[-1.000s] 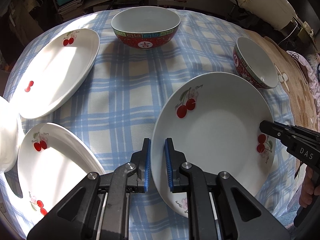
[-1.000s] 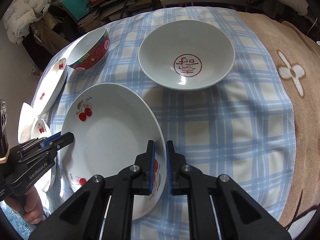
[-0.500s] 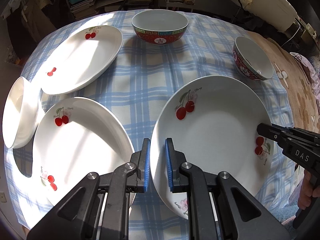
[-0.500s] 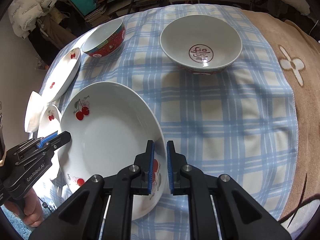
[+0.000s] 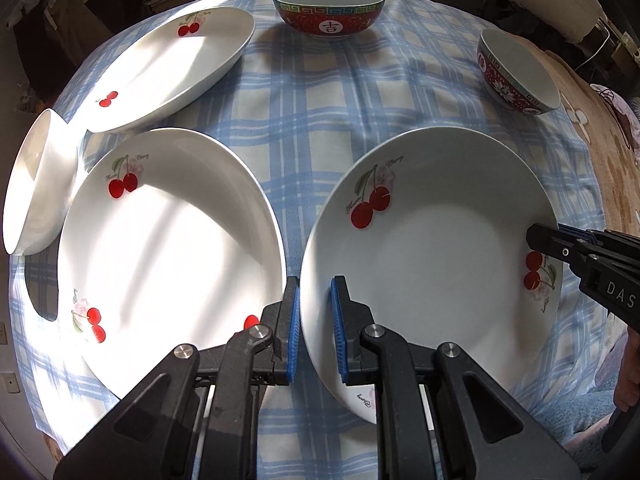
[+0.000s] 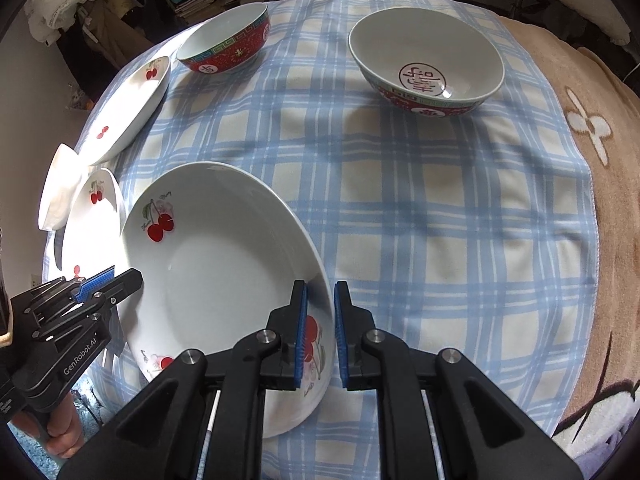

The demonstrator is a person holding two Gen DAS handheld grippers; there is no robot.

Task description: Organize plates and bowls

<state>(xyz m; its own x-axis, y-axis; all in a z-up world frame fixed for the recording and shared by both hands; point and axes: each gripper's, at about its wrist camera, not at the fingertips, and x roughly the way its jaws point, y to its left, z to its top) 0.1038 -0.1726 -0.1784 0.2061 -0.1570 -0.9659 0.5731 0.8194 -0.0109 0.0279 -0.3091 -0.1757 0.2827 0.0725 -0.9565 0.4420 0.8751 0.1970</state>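
A white cherry plate [image 5: 432, 256] is held up off the blue checked cloth between both grippers. My left gripper [image 5: 314, 328] is shut on its left rim. My right gripper [image 6: 320, 332] is shut on its right rim, and the plate shows in the right wrist view [image 6: 216, 280] too. A second cherry plate [image 5: 168, 240] lies on the cloth just left of it. A third cherry plate [image 5: 172, 60] lies farther back on the left. Two red-patterned bowls [image 5: 328, 10] [image 5: 520, 76] stand at the far side.
A plain white dish [image 5: 36, 184] sits at the left table edge. The round table's blue checked cloth [image 6: 400, 200] runs between plate and bowls; a brown blanket [image 6: 600, 160] lies to the right. Cluttered shelves stand behind the table.
Both grippers with the held plate have risen and drawn back. The second cherry plate and the white dish on the left have come fully into view.
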